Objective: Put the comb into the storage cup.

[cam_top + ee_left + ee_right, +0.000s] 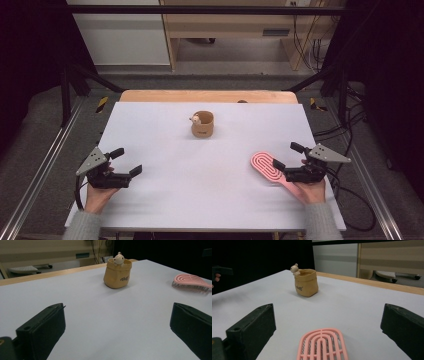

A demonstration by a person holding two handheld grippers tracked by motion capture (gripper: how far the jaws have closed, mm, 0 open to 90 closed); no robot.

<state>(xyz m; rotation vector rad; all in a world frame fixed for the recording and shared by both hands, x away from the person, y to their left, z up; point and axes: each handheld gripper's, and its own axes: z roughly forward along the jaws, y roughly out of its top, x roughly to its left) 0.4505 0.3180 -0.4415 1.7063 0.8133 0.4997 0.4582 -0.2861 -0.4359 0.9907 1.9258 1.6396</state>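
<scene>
Right claw (286, 161) gaping over pink brush (265, 166); best to clamp the handle squarely; left claw (126, 161) released at 8 o'clock.

1 hairbrush (269, 168), 1 pot (203, 124)
</scene>
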